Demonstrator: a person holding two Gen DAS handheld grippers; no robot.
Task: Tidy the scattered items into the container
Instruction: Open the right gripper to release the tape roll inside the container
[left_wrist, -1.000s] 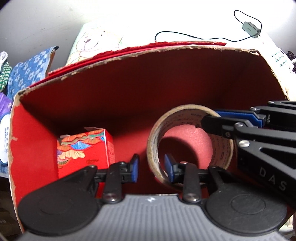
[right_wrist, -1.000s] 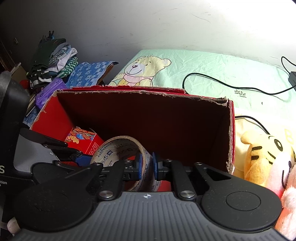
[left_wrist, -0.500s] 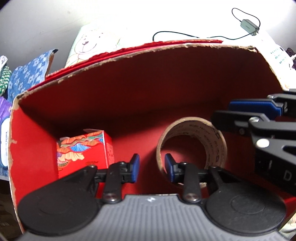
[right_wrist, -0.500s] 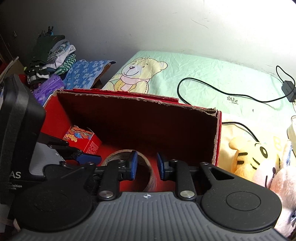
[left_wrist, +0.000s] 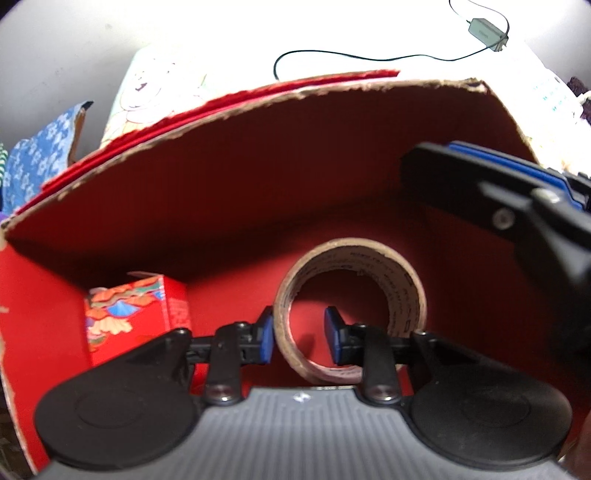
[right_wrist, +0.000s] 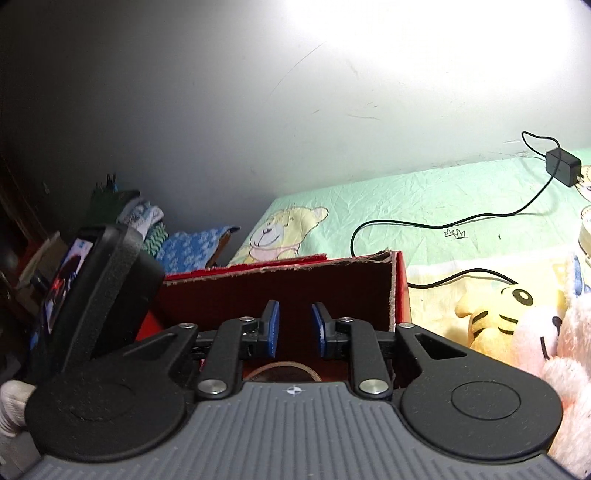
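A roll of brown tape (left_wrist: 402, 280) stands on edge on the floor of the red cardboard box (left_wrist: 258, 177). A small red patterned carton (left_wrist: 136, 317) sits in the box's left corner. My left gripper (left_wrist: 299, 334) is low inside the box and open, with the roll's near left rim between its blue pads, not pinched. My right gripper (right_wrist: 295, 325) is open and empty, above the box's near edge (right_wrist: 332, 280). Just below it, only the top of the tape roll (right_wrist: 277, 366) shows. From the left wrist view, the right gripper (left_wrist: 424, 158) hangs at the upper right.
The box rests on a pale green bedsheet (right_wrist: 424, 199) with a bear print. A black charger cable (right_wrist: 443, 223) and adapter (right_wrist: 563, 166) lie behind it. A yellow tiger plush (right_wrist: 495, 321) and a pink plush (right_wrist: 561, 354) sit right of the box. Folded clothes (right_wrist: 147, 221) are piled at the left.
My right gripper opened, let go of the tape roll and rose out of the box. The roll now stands alone on the box floor. The left gripper stayed open.
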